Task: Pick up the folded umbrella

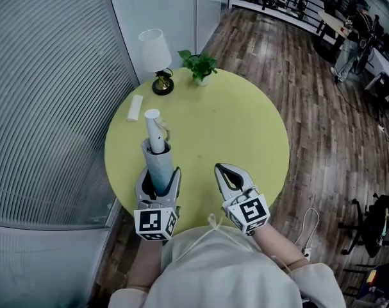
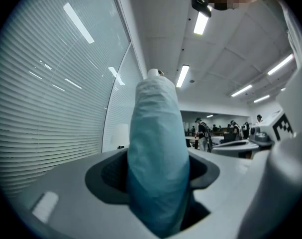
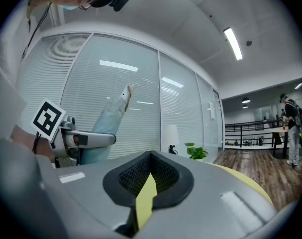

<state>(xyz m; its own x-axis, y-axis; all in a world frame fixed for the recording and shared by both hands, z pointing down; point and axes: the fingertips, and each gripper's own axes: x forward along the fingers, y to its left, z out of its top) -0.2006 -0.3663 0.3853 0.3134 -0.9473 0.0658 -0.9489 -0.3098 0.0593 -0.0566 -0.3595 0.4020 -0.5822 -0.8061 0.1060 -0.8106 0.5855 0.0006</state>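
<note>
Most of the job looks done — the left gripper [image 1: 159, 176] squeezes the folded umbrella [image 1: 157, 154], which seems lifted off the table [image 1: 239, 127], pointing toward 12 o'clock. At 3 o'clock, the right gripper [image 1: 223, 170] is pinched closed — empty.

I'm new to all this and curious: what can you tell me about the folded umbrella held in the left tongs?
The folded umbrella is a slim roll of creased pale blue fabric with a white end on top. It stands nearly upright, leaning slightly, squeezed on both sides by the left tongs. Its bottom end is hidden, so I can't tell if it touches the yellow table.
</note>
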